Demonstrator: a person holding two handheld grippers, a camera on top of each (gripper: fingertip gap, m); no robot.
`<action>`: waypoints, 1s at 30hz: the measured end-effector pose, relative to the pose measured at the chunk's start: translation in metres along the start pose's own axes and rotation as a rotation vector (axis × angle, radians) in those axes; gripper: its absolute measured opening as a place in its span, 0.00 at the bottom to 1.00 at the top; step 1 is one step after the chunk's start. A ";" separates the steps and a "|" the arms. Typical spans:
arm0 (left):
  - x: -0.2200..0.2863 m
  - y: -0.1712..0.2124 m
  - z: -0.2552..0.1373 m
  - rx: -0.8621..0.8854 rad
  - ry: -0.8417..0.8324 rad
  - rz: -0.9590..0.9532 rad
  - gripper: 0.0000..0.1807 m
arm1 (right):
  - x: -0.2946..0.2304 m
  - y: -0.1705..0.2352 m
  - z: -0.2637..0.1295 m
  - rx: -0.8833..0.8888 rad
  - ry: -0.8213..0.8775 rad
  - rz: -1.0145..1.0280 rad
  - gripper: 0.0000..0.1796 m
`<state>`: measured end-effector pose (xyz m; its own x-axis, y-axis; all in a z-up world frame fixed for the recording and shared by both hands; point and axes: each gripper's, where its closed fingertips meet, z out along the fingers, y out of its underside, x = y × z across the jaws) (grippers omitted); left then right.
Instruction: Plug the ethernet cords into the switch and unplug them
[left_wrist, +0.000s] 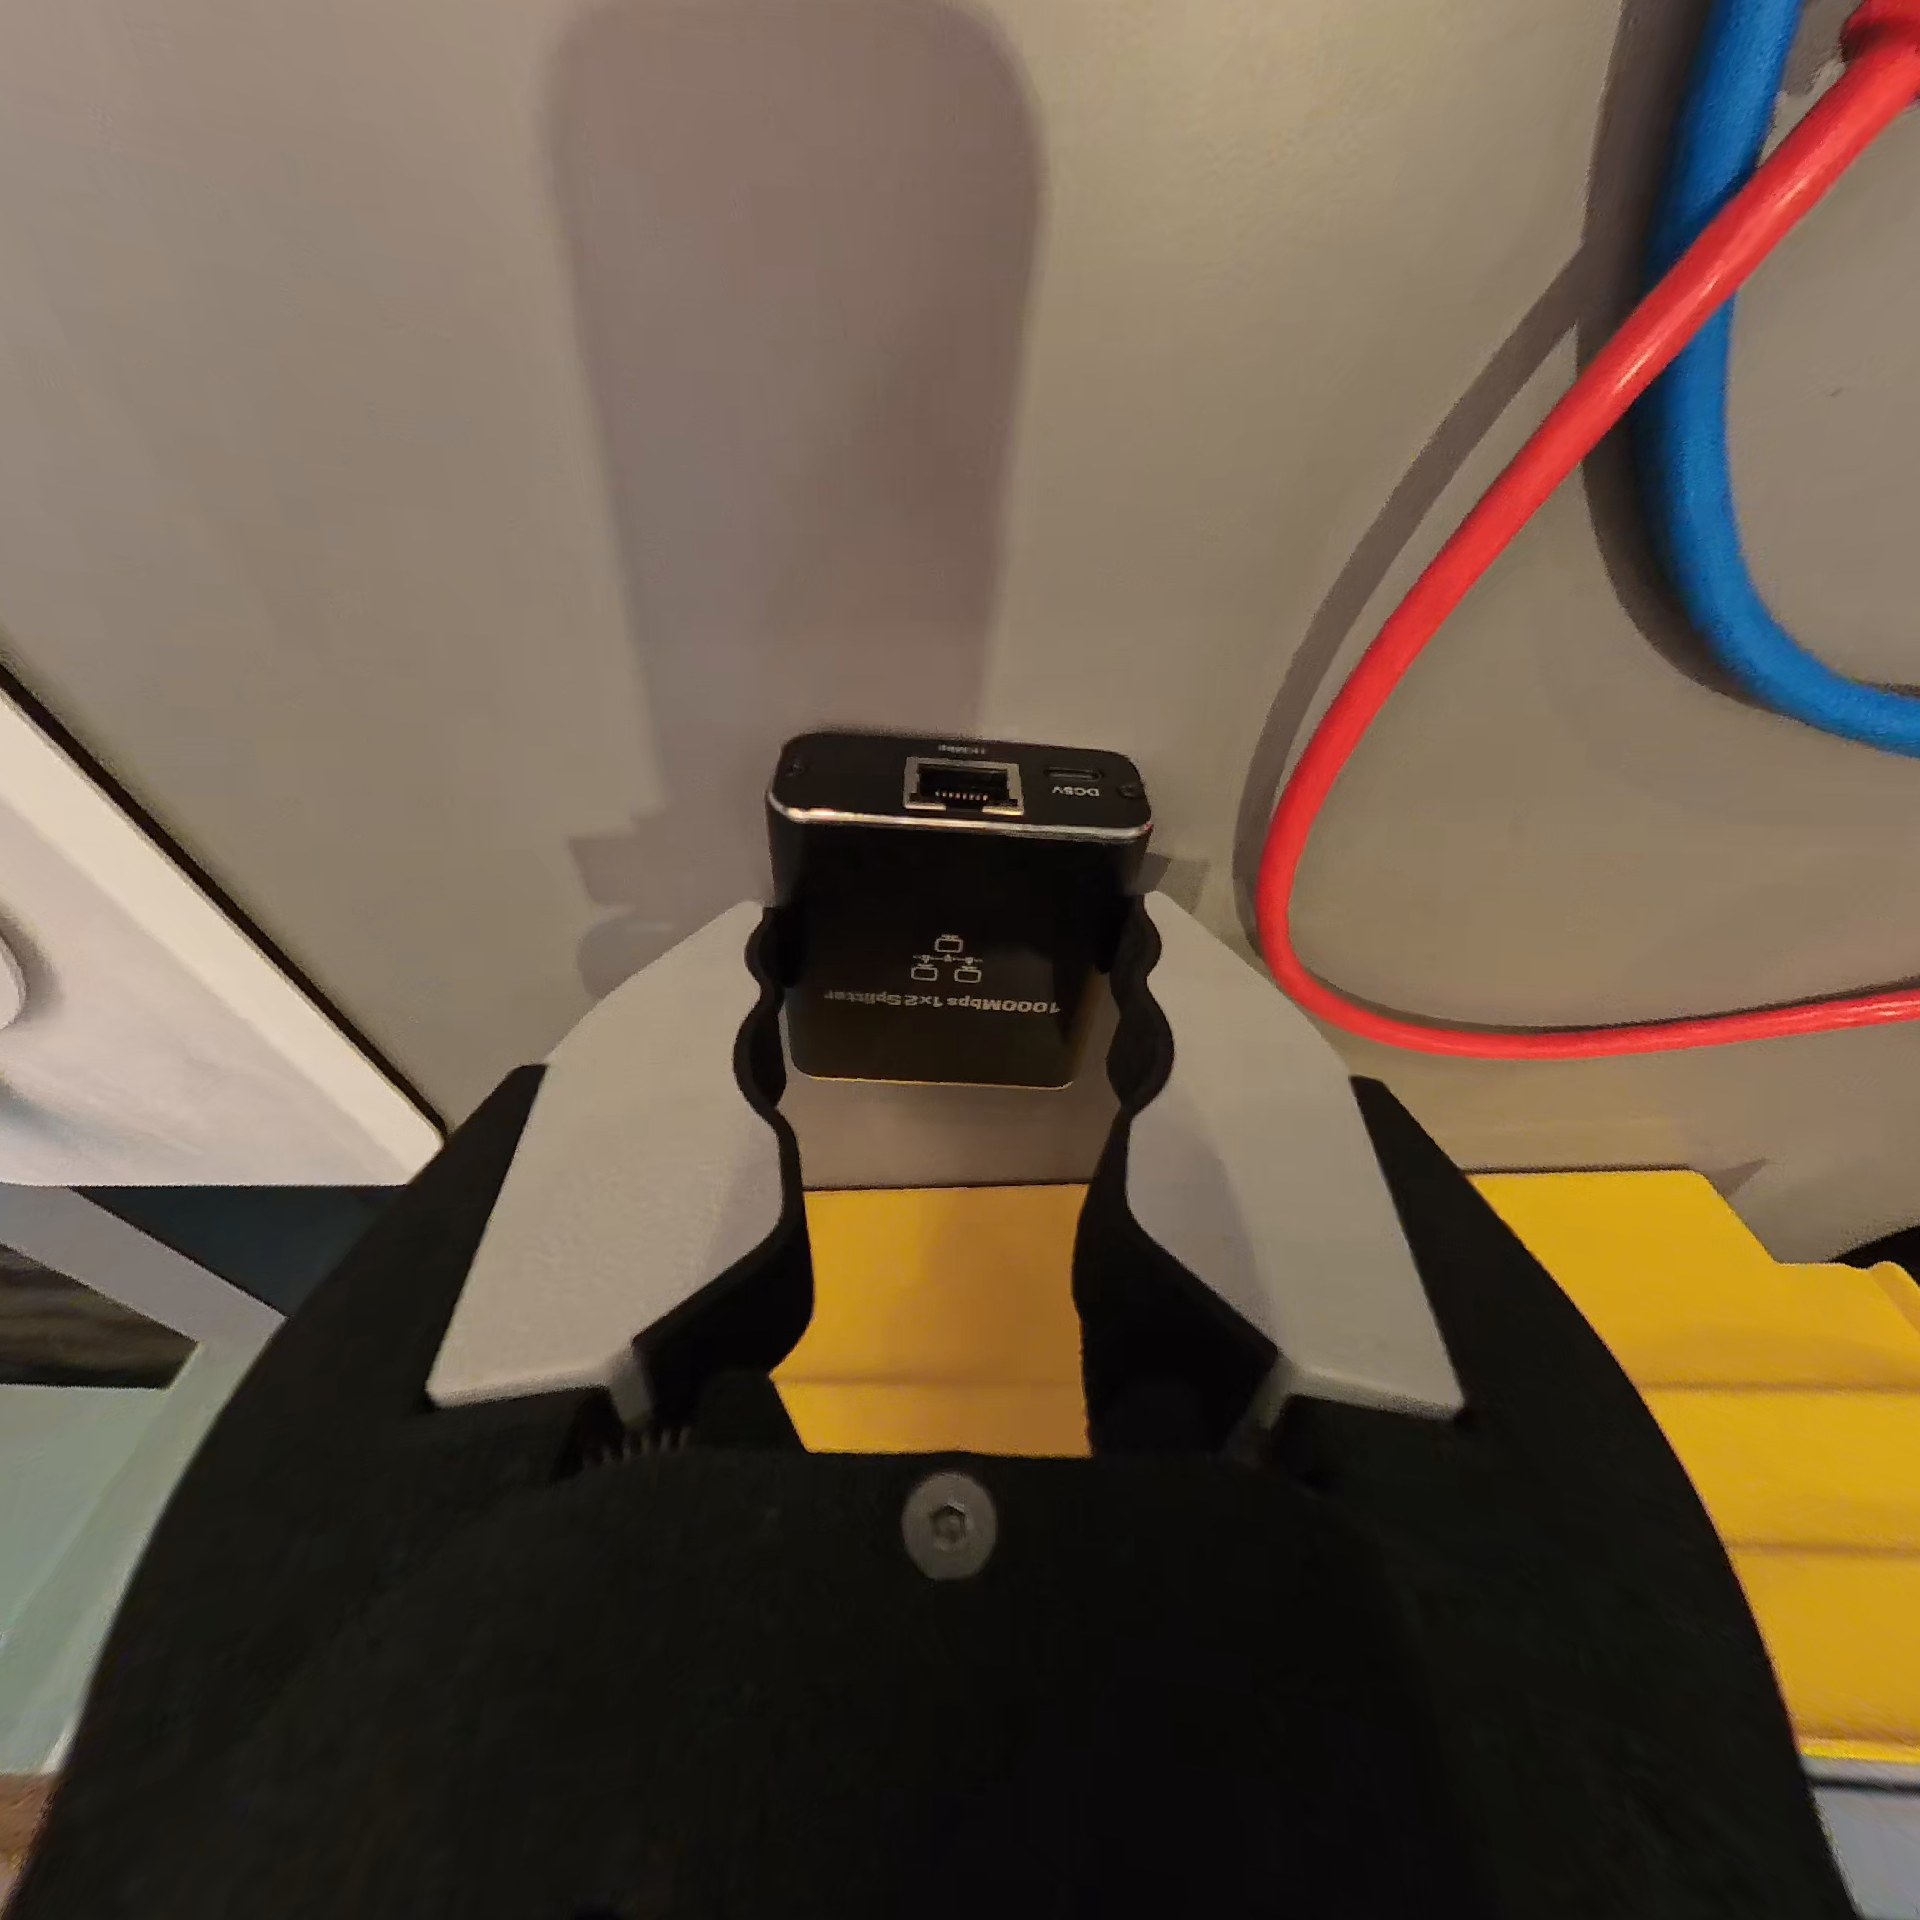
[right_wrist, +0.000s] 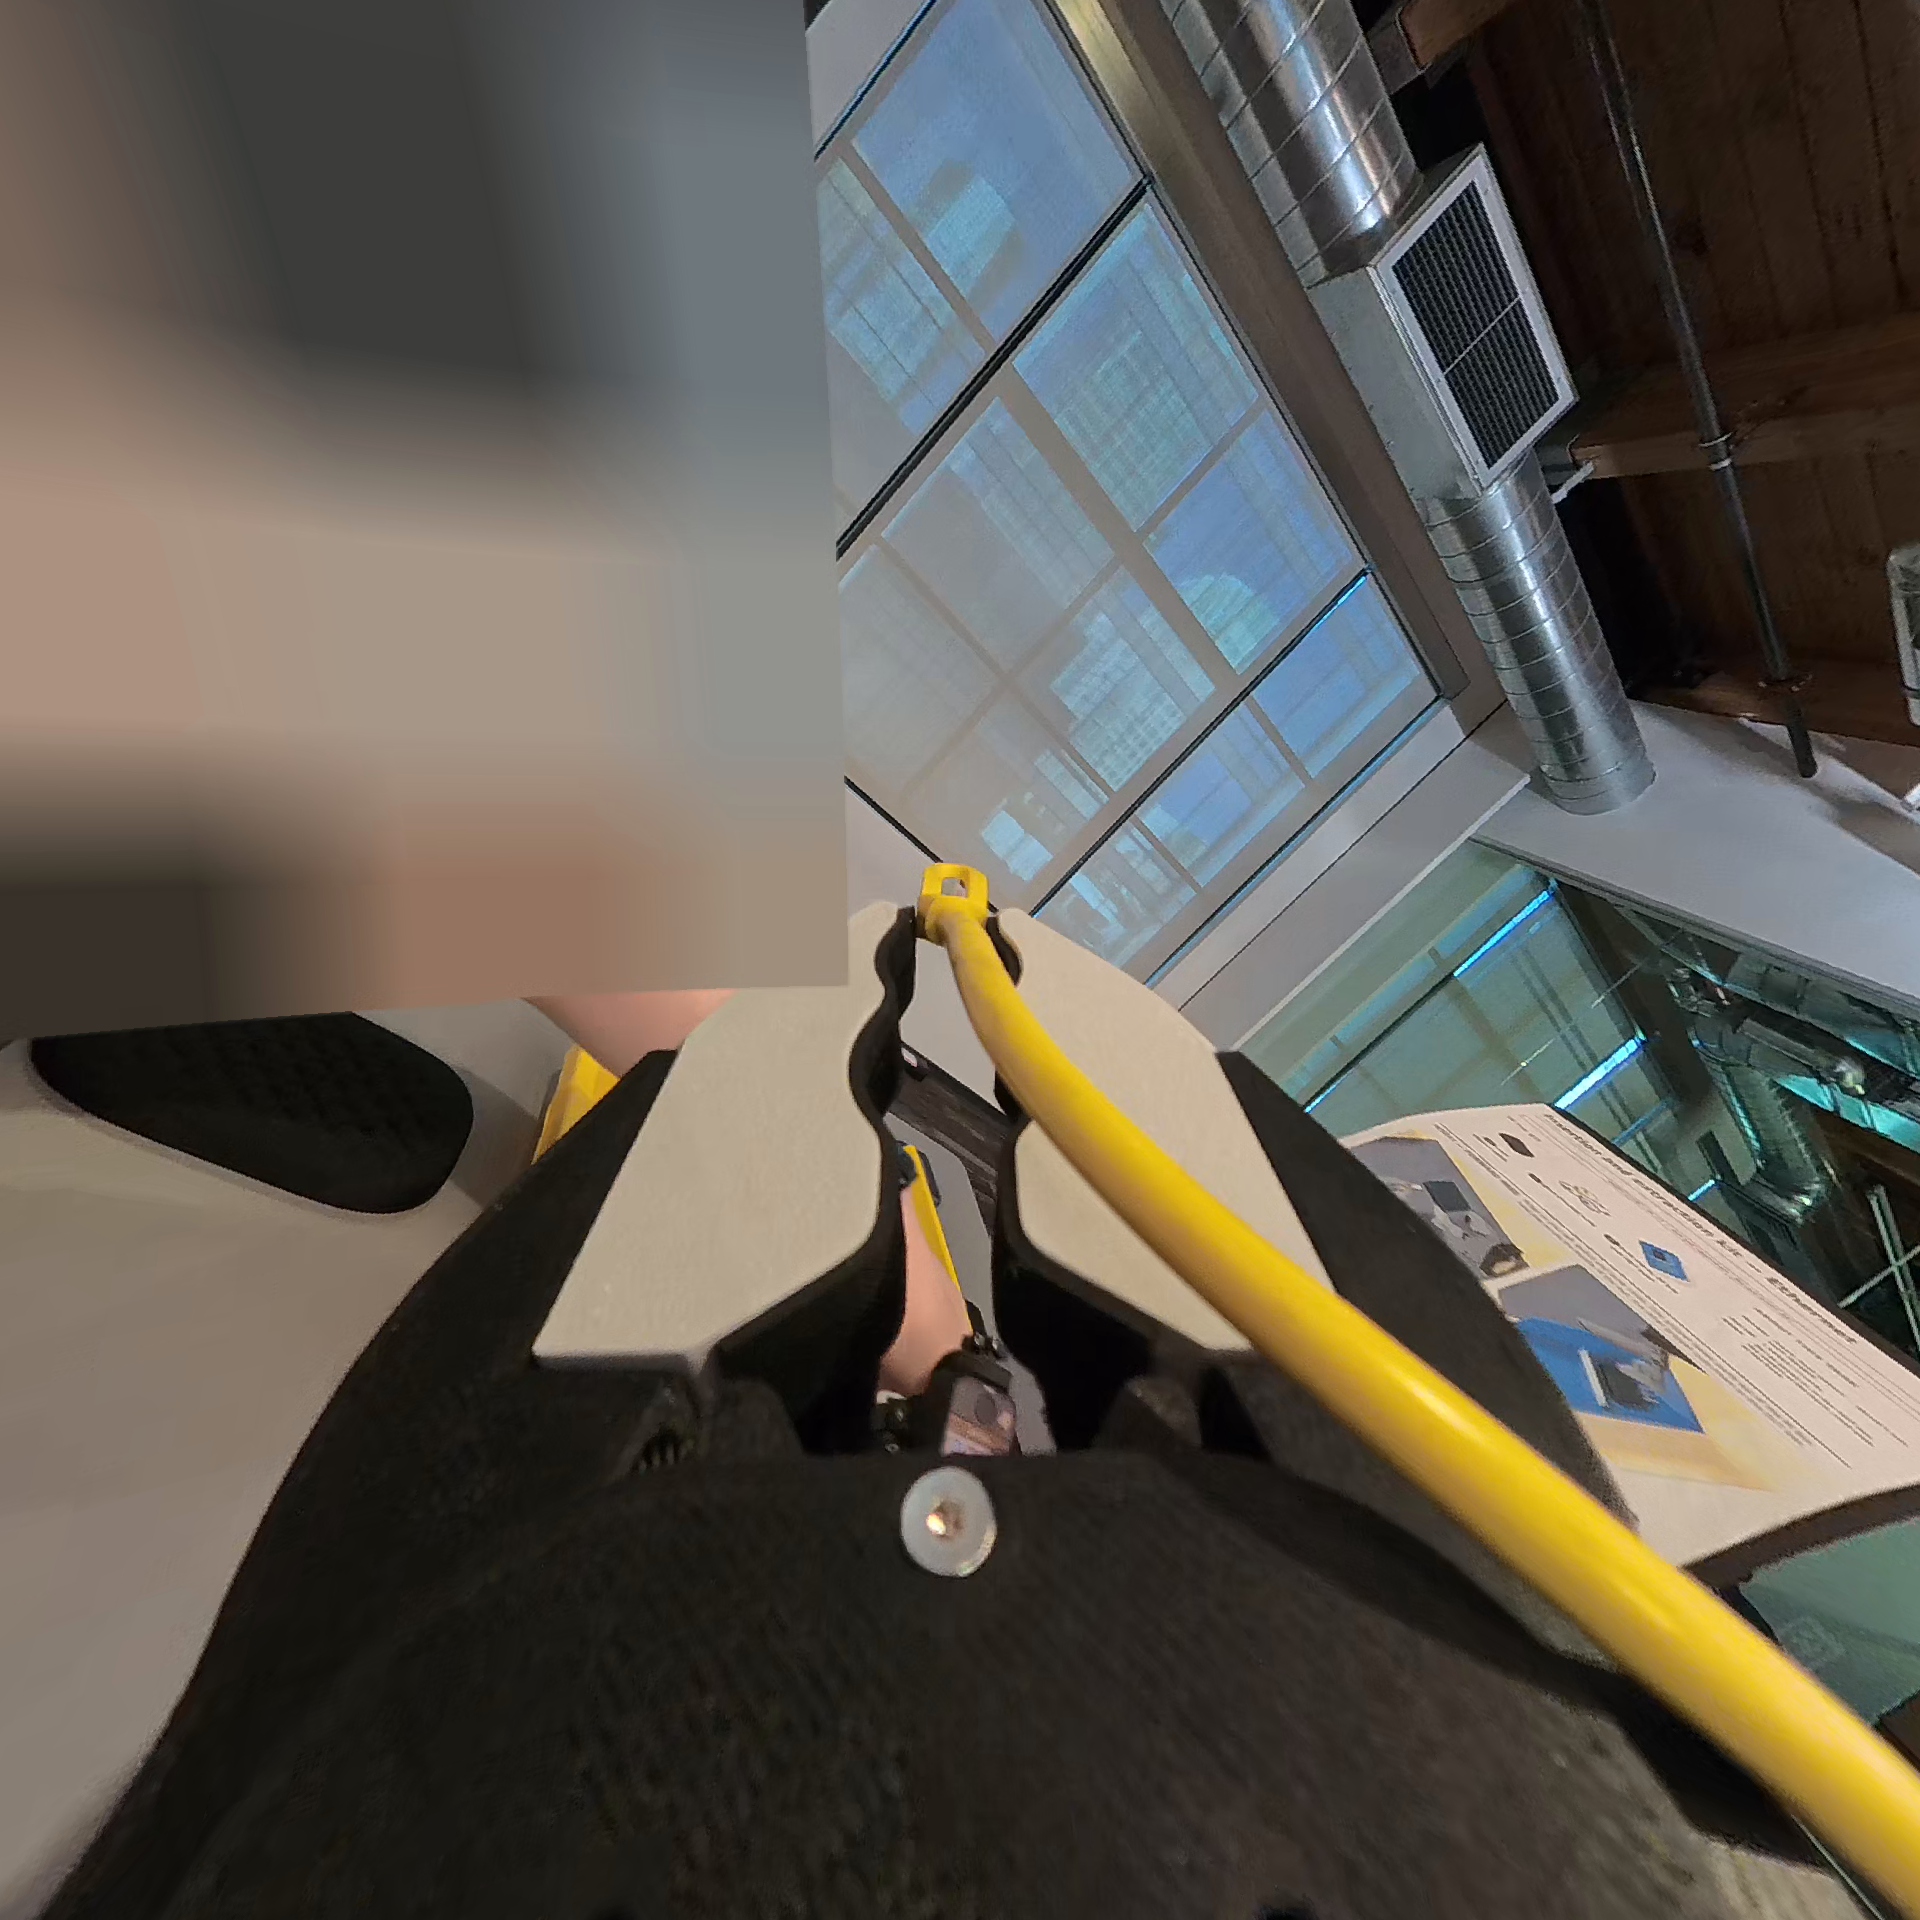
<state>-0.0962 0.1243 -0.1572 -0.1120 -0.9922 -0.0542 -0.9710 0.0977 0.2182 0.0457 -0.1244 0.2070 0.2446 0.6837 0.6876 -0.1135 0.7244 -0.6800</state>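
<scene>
Left gripper (left_wrist: 948, 971) – clamps black labelled switch (left_wrist: 951, 904) | right gripper (right_wrist: 951, 925) – pinches yellow cord (right_wrist: 1226, 1226)

Count on view: one black switch (left_wrist: 940, 914); three cords, namely one red (left_wrist: 1455, 623), one blue (left_wrist: 1704, 416), one yellow (right_wrist: 1247, 1247); two grippers, left (left_wrist: 948, 997) and right (right_wrist: 951, 935); one printed sheet (right_wrist: 1683, 1309), possibly more beneath.

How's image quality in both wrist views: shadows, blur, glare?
Left wrist view: the switch, clamped in the left gripper, is sharp; a tall soft shadow falls on the grey surface behind; red cable and blue cable bow at the wide-angle edge. Right wrist view: bluish windows, no harsh glare; yellow cord in the right gripper is crisp; a masking patch covers upper left.
</scene>
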 end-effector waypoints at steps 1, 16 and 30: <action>0.002 -0.002 -0.001 0.018 -0.008 0.001 0.33 | 0.001 0.000 -0.001 -0.001 0.005 0.000 0.07; 0.073 -0.004 -0.157 0.854 -0.369 -0.085 0.33 | -0.003 0.024 0.025 -0.052 -0.049 0.057 0.07; 0.133 0.023 -0.217 1.141 -0.328 0.078 0.33 | -0.040 0.123 0.104 -0.351 -0.184 0.182 0.07</action>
<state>-0.0872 -0.0217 0.0523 -0.0664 -0.9296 -0.3626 -0.5675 0.3341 -0.7525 -0.0776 -0.0536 0.1228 0.0713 0.8251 0.5604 0.2033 0.5380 -0.8180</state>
